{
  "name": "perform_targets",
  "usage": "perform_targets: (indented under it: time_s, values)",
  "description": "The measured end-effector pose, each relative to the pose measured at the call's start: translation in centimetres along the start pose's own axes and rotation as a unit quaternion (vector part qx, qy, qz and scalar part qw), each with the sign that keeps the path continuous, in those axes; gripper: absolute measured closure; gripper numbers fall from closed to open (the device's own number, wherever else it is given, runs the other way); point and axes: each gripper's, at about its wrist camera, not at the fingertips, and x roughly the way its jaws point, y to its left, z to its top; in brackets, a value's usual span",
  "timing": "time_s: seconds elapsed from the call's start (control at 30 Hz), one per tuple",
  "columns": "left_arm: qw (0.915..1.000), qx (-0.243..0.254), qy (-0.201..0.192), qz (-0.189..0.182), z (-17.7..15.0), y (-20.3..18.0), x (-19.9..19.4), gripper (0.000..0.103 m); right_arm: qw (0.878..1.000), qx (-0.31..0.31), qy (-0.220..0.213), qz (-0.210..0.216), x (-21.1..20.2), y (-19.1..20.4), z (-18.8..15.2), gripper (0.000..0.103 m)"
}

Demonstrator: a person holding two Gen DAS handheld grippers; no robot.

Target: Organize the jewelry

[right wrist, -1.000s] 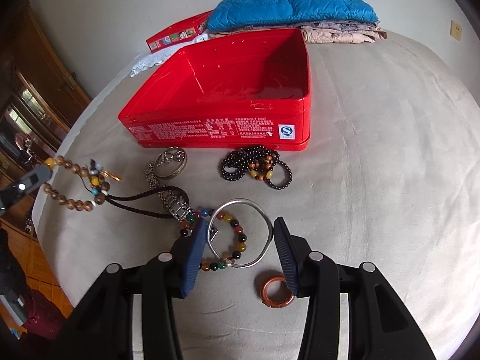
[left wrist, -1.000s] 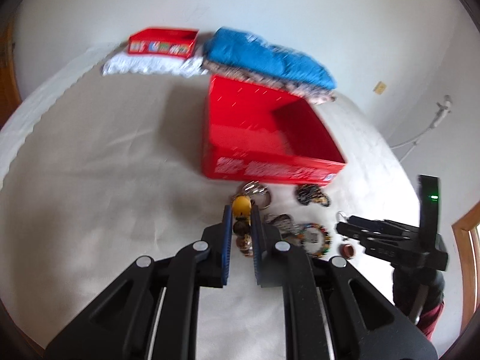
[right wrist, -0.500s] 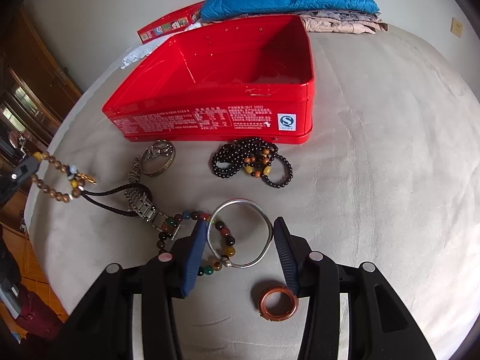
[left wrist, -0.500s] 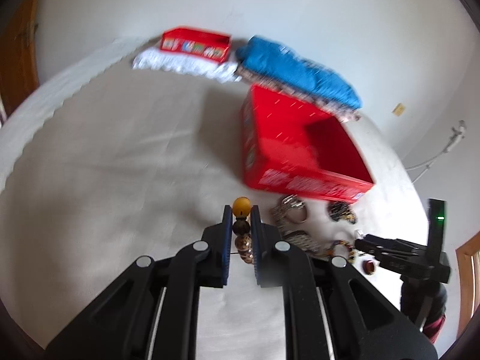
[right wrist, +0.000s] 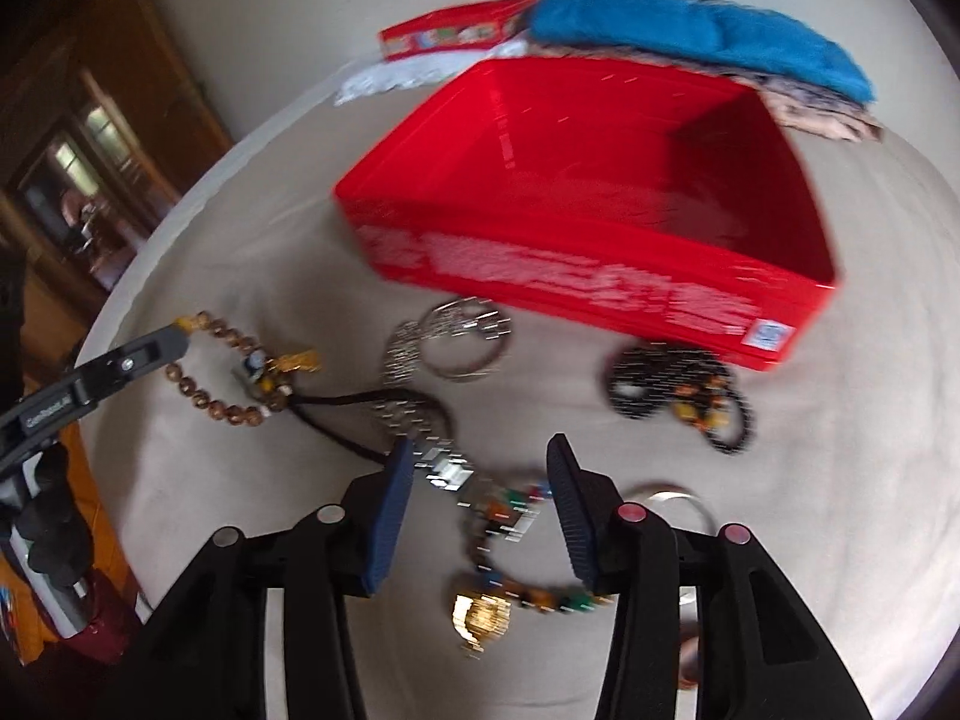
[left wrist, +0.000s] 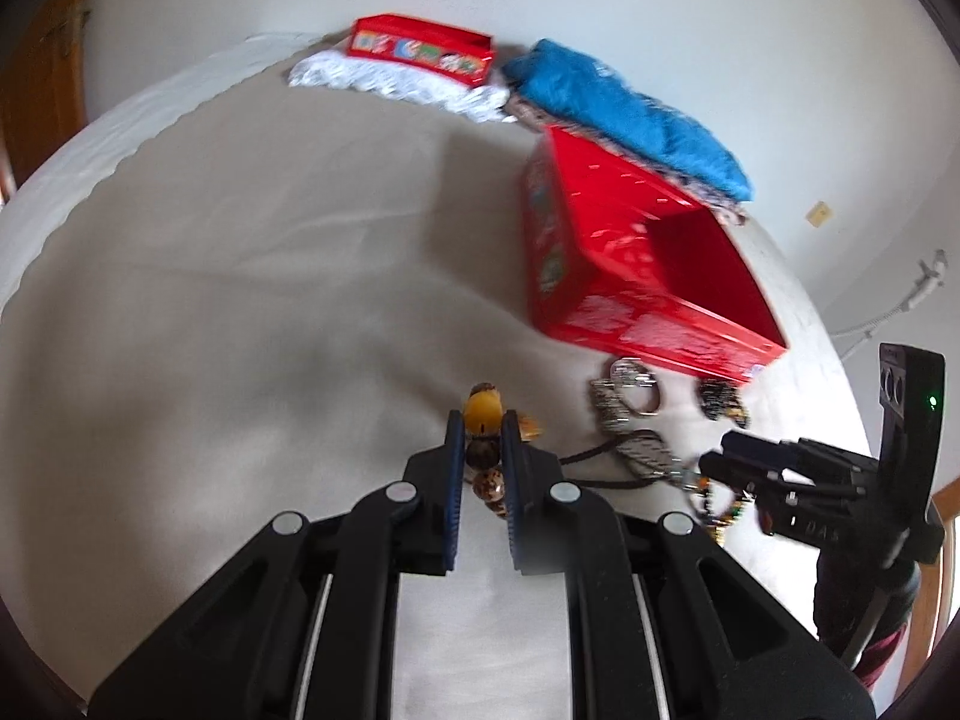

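My left gripper (left wrist: pixel 483 420) is shut on a brown wooden bead bracelet (left wrist: pixel 483 411) with a yellow bead, held just above the beige bedsheet. The right wrist view shows that bracelet (right wrist: pixel 222 408) hanging from the left gripper (right wrist: pixel 174 342). My right gripper (right wrist: pixel 480 450) hovers over a metal watch band (right wrist: pixel 441 468) and a multicoloured bead bracelet (right wrist: pixel 510 507). Its jaws are closing, and the pads touch nothing. A silver bangle (right wrist: pixel 672 495) lies half hidden behind its right finger. The open red tin (right wrist: pixel 600 276) stands just beyond.
Black bead bracelets (right wrist: pixel 678 390), a silver ring piece (right wrist: pixel 468 342), a black cord (right wrist: pixel 336 414) and a gold piece (right wrist: pixel 480 612) lie in front of the tin. Folded blue clothes (right wrist: pixel 690 30) and a red lid (right wrist: pixel 456 30) sit at the back. A wooden cabinet (right wrist: pixel 90 150) stands left.
My right gripper slid left off the silver bangle and now stands over the watch band and coloured beads. My left gripper carried the wooden bracelet left and lower, away from the tin.
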Motion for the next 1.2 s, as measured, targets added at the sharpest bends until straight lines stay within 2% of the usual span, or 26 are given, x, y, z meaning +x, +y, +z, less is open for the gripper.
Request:
perform_targets:
  time_s: [0.1, 0.3, 0.33, 0.37, 0.43, 0.57, 0.73, 0.87, 1.03, 1.2]
  values:
    - [0.9999, -0.013, 0.004, 0.008, -0.1, 1.3, 0.4, 0.093, 1.0, 0.008, 0.022, 0.003, 1.8, 0.4, 0.5, 0.061]
    - [0.9997, -0.019, 0.017, 0.006, 0.0, 2.4, 1.5, 0.093, 1.0, 0.021, 0.022, 0.008, 2.7, -0.4, 1.4, 0.064]
    - [0.9996, -0.02, 0.018, 0.005, 0.0, 2.6, 1.6, 0.093, 0.999, 0.021, 0.023, 0.014, 2.7, -0.4, 1.4, 0.069]
    - [0.9996, -0.021, 0.019, 0.005, 0.1, 2.7, 1.8, 0.093, 0.999, 0.021, 0.025, 0.032, 2.8, -0.4, 1.5, 0.08]
    - [0.9995, -0.023, 0.021, 0.003, 0.1, 2.8, 2.1, 0.093, 0.999, 0.018, 0.02, 0.034, 2.8, -0.4, 1.7, 0.085]
    - [0.9994, -0.026, 0.024, 0.002, 0.1, 3.0, 2.4, 0.093, 0.999, 0.018, -0.002, 0.042, 1.6, -0.7, 1.9, 0.103]
    - [0.9994, -0.027, 0.021, 0.004, 0.2, 2.9, 2.2, 0.093, 0.999, 0.031, -0.01, 0.03, 0.3, -1.5, 1.4, 0.103]
    - [0.9995, -0.025, 0.02, 0.006, 0.0, 2.7, 2.2, 0.093, 0.999, 0.052, 0.004, 0.009, -0.6, -2.8, 0.1, 0.095]
    - [0.9995, -0.022, 0.02, 0.006, -0.1, 2.4, 2.1, 0.092, 0.998, 0.064, 0.018, 0.022, -1.4, -3.8, -1.6, 0.092]
    - [0.9991, -0.024, 0.032, 0.015, -0.2, 2.4, 2.5, 0.092, 0.997, 0.053, 0.048, 0.027, -0.2, -2.8, -2.4, 0.08]
